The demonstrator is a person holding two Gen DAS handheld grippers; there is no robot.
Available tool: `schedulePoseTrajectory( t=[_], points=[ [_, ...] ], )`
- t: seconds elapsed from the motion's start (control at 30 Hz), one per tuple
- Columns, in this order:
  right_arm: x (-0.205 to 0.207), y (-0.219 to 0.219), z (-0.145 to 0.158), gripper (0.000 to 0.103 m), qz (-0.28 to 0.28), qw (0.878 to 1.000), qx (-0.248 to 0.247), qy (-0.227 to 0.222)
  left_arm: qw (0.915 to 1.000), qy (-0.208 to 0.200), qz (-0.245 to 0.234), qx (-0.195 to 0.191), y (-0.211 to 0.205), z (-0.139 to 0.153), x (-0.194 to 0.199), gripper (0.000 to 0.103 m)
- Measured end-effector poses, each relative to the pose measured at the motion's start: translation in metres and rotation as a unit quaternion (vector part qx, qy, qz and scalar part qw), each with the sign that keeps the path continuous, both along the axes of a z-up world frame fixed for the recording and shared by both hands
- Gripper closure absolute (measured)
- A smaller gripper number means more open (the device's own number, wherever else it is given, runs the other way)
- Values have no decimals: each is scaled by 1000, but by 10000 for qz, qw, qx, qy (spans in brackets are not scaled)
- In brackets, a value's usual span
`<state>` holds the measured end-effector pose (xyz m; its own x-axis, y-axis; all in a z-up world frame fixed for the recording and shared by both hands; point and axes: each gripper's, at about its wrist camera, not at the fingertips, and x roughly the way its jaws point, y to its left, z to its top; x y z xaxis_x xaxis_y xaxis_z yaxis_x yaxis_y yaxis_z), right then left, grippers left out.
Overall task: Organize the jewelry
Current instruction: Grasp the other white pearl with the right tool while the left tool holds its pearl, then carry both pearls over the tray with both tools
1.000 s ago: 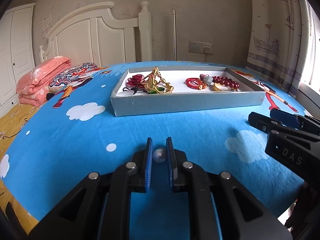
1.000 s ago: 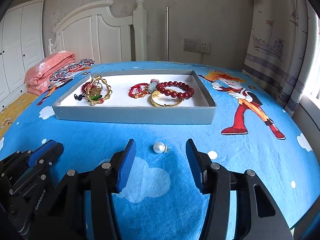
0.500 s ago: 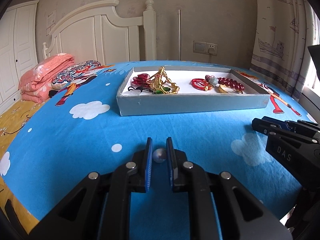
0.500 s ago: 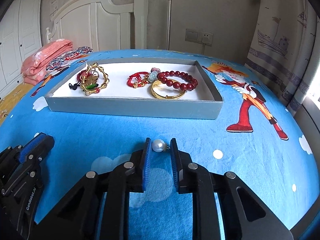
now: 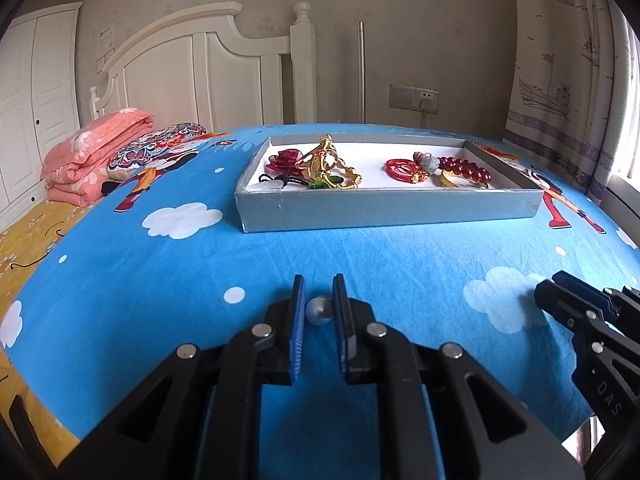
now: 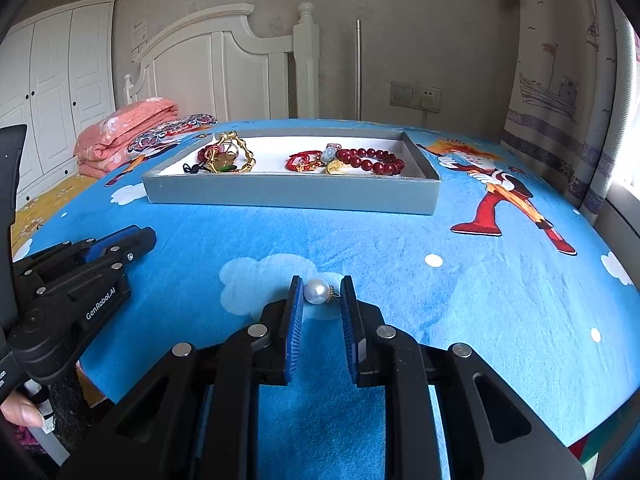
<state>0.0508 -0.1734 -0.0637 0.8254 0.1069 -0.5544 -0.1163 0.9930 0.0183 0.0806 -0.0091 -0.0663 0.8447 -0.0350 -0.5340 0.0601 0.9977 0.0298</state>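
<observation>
My left gripper (image 5: 319, 312) is shut on a grey pearl (image 5: 319, 310) and holds it above the blue bedsheet. My right gripper (image 6: 321, 296) is shut on a white pearl earring (image 6: 317, 291) with a small gold fitting, also held above the sheet. The grey jewelry tray (image 5: 384, 205) lies ahead on the bed; it also shows in the right wrist view (image 6: 292, 198). In it lie a gold chain bracelet (image 5: 328, 166), a red rose piece (image 5: 285, 159), a red cord bracelet (image 5: 402, 169), a gold bangle (image 6: 334, 167) and a dark red bead bracelet (image 6: 370, 160).
A folded pink blanket (image 5: 86, 160) and a patterned pillow (image 5: 154, 150) lie at the left by the white headboard (image 5: 208, 76). A curtain (image 5: 568, 64) hangs at the right. The right gripper's body (image 5: 592, 332) shows low right in the left view.
My right gripper closed from wide open onto the white pearl earring and lifted it. Both grippers have drawn back and lowered slightly; the left still holds its pearl.
</observation>
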Motion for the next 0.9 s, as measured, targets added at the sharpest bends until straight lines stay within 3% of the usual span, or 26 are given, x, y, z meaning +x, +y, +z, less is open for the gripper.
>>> schedulePoseTrajectory(
  t=[0.73, 0.8, 0.9],
  points=[
    [-2, 2, -2, 83, 13, 10000, -43, -80, 10000, -35, -28, -49, 4, -1, 0, 83],
    [-3, 2, -2, 84, 50, 9999, -43, -102, 10000, -16, -47, -71, 5, 0, 0, 90],
    [-7, 5, 0, 84, 133, 9998, -33, -162, 9998, 69, -71, -170, 9, 1, 1, 90]
  ],
)
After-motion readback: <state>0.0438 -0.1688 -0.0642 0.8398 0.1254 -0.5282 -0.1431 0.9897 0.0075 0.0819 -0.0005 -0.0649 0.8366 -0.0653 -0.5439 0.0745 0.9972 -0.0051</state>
